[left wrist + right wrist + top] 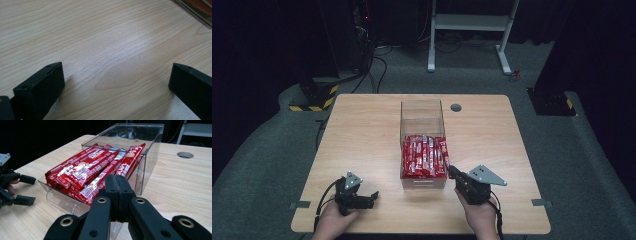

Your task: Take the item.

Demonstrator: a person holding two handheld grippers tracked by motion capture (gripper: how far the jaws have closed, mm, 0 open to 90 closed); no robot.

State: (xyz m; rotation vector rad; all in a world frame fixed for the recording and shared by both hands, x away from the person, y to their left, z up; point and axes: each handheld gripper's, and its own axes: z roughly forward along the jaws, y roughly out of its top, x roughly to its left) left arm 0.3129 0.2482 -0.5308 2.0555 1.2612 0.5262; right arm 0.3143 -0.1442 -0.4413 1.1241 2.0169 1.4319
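Clear plastic box (422, 120) sits mid-desk (362, 130), long axis running away from the person. Its near half is packed w/ red snack sticks (424, 156), mostly lengthwise along the box; far half looks empty, though glare makes that unsure. Right hand-held gripper (451, 171), jaws clenched on nothing, points at the box's near right corner. Left hand-held gripper (373, 198) rests on the desk, jaws spread wide, released.

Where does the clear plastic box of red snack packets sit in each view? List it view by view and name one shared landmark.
High view: the clear plastic box stands mid-table, the red snack packets filling its near half.
Left gripper view: just a corner of the clear plastic box at the top right edge.
Right gripper view: upper centre, packets heaped at its near end, just beyond the shut right tool.
Shared landmark: the light wooden table.
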